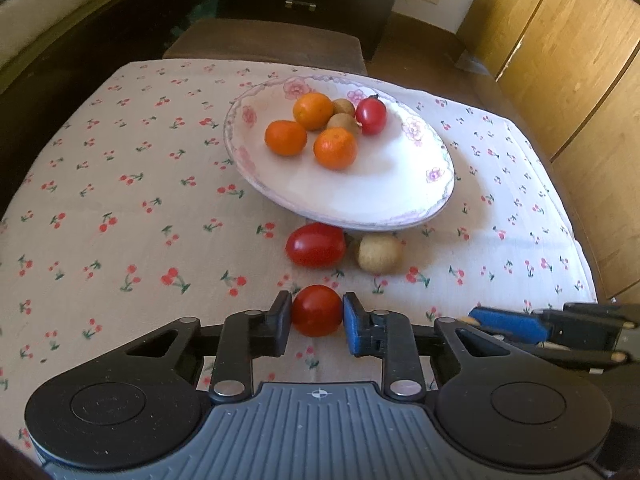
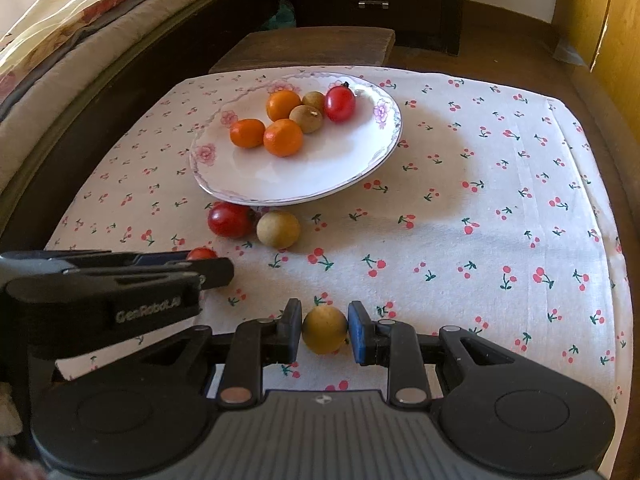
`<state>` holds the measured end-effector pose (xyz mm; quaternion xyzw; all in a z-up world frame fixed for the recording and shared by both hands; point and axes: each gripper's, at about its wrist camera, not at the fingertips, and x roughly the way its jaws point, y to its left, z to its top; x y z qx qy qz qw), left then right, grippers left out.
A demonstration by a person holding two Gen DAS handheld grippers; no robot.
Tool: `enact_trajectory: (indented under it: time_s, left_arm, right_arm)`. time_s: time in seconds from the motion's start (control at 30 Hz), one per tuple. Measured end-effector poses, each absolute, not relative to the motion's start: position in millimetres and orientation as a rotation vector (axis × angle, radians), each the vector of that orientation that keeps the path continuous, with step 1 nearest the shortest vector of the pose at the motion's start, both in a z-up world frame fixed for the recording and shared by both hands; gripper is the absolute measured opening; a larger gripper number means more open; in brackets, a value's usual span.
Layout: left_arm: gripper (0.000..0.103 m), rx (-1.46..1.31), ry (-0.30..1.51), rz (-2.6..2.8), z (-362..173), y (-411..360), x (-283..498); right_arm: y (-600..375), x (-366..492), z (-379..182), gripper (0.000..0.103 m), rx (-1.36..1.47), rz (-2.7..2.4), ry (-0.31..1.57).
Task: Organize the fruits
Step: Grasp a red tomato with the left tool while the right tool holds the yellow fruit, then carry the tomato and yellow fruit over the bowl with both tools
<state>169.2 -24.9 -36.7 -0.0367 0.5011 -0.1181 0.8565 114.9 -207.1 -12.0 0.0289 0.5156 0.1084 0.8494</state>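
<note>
Cherry tomato [image 1: 316, 311] | on the cloth [image 1: 120, 200] before the plate [image 1: 400, 200], clamped in my left gripper [image 1: 316, 312] | thin-skinned, squashy, slick: I hold its middle lightly | right gripper [image 2: 324, 330] clamps a tan fruit [image 2: 324, 330], firmer

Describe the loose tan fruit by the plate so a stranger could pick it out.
Find the flowered plate on the cherry-print cloth. Just off its near rim lie two loose fruits side by side. The tan fruit is the dull, round one, right of the glossy red tomato.
</note>
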Motion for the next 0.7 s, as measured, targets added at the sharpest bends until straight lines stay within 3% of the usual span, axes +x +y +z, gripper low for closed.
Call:
enact_trajectory:
  time_s: [0.7]
  left_arm:
    - [0.039, -0.035, 1.068, -0.279, -32.3, -12.6, 124.8]
  right_arm:
    - [-197.7, 91.6, -15.4, 0.027, 0.032, 0.263, 1.116]
